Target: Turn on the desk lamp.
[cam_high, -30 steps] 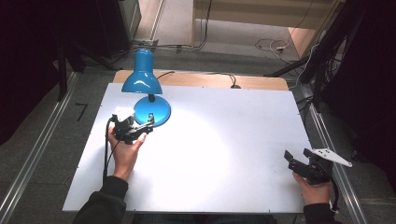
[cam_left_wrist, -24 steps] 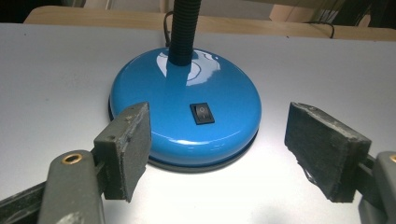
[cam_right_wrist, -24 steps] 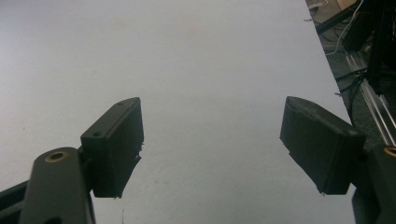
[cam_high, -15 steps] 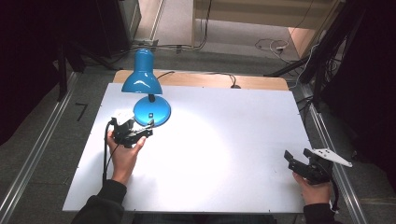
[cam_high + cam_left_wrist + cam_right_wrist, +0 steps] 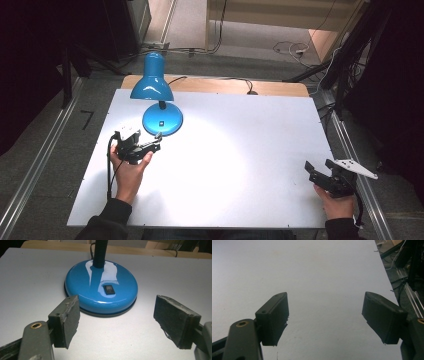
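One blue lamp [image 5: 159, 107]; two open grippers, left gripper [image 5: 150, 146] nearest.

The blue desk lamp [image 5: 156, 102] stands upright at the table's far left, switched on, its round glossy base [image 5: 101, 287] carrying a black rocker switch [image 5: 109, 289].
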`<action>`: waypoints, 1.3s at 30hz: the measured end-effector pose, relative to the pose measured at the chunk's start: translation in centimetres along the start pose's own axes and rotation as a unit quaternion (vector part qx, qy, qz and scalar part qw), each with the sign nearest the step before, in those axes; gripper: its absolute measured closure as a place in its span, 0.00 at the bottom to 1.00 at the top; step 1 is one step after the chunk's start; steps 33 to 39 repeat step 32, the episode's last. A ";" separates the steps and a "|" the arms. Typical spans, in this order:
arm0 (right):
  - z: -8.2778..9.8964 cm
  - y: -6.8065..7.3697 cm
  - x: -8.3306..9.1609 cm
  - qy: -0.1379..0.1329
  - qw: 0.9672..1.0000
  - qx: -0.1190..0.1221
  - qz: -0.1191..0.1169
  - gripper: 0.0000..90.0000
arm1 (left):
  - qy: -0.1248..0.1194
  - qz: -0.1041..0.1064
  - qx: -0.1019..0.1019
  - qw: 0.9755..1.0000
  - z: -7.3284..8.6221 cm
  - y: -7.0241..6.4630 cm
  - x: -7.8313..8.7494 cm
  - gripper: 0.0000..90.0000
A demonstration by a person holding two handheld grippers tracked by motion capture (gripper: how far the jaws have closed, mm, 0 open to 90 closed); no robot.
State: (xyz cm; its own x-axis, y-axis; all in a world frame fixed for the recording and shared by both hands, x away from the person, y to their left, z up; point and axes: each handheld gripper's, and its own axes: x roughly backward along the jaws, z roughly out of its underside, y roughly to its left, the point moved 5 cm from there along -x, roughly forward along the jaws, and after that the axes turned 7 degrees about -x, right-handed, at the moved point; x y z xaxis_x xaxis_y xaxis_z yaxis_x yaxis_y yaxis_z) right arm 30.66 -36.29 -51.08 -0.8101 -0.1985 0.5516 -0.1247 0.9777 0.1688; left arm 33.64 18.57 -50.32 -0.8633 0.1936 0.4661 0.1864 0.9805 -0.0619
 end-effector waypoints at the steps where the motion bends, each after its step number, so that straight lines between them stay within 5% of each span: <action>1: 0.0 0.0 0.0 0.000 1.000 0.000 0.001 0.22 | 0.002 0.001 -0.001 1.000 0.1 0.0 0.2 0.24; 10: 0.0 -0.1 0.1 0.000 1.000 -0.002 0.002 0.22 | -0.004 -0.003 0.002 1.000 0.9 -0.3 2.5 0.24; 23: 0.0 -0.1 0.1 -0.001 1.000 -0.002 0.004 0.22 | 0.012 -0.023 0.004 1.000 2.8 1.2 5.2 0.22; 39: -0.1 -0.1 0.1 -0.003 1.000 -0.001 0.004 0.22 | 0.021 -0.046 -0.014 0.999 3.8 2.1 5.9 0.20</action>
